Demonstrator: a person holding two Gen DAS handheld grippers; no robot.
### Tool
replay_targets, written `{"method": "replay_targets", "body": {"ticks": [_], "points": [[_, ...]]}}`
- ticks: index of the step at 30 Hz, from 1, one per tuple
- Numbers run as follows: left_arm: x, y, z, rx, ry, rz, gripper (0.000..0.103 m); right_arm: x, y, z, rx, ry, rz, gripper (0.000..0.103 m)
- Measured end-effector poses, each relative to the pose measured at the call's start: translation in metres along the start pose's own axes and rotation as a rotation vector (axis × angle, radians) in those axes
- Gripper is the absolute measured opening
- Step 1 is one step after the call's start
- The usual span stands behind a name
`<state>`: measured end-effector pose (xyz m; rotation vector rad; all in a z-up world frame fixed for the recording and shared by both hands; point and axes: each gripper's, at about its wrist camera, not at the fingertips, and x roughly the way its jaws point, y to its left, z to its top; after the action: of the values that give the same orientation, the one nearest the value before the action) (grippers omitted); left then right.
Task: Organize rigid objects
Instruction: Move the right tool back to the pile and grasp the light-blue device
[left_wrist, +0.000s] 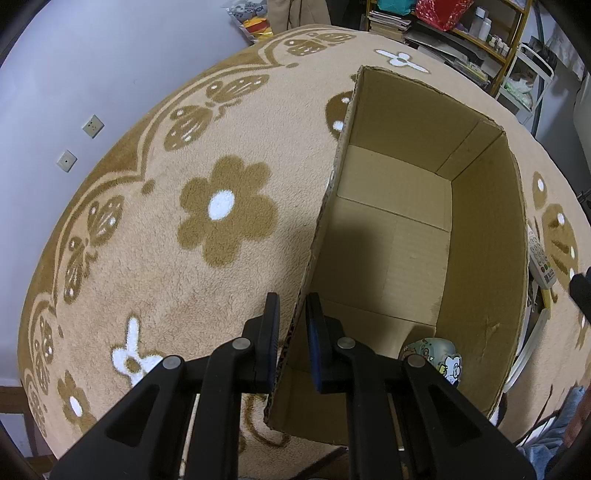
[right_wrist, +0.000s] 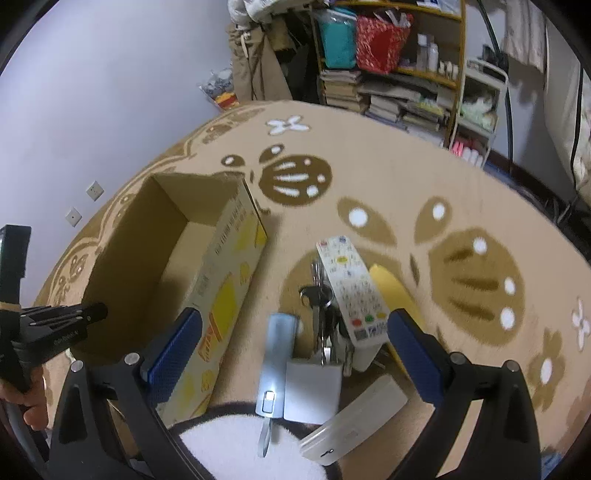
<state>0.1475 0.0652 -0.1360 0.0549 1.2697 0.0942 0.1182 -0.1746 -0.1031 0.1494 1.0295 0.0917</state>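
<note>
The cardboard box (left_wrist: 406, 221) is steadied by its near wall, pinched in the left gripper (left_wrist: 291, 332); beside it, the right gripper (right_wrist: 291, 343) is held wide open, empty, over clustered items; the remote control (right_wrist: 349, 288) probably gets grasped next.

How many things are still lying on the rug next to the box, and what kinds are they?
Remote controls: 1, white with coloured buttons
Key bunches: 1
Flat yellow things: 1, partly hidden
Pale blue gadgets with a strap: 1
White or grey boxy things: 3
Total: 7, as far as I can tell in that pile.
</note>
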Motion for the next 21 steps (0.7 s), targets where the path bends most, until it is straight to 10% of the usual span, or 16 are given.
{"method": "replay_targets", "body": {"ticks": [9, 13, 21], "points": [[0.000, 0.000, 0.000, 0.000, 0.000, -0.001, 0.014, 0.022, 0.006, -0.018, 0.004, 0.035, 0.030, 0.103], [0.000, 0.000, 0.000, -0.001, 0.001, -0.002, 0.014, 0.032, 0.013, -0.020, -0.012, 0.064, 0.073, 0.074], [-0.001, -0.001, -0.002, 0.005, 0.000, 0.004, 0.014, 0.052, 0.014, -0.024, -0.008, 0.101, 0.069, 0.058]]}}
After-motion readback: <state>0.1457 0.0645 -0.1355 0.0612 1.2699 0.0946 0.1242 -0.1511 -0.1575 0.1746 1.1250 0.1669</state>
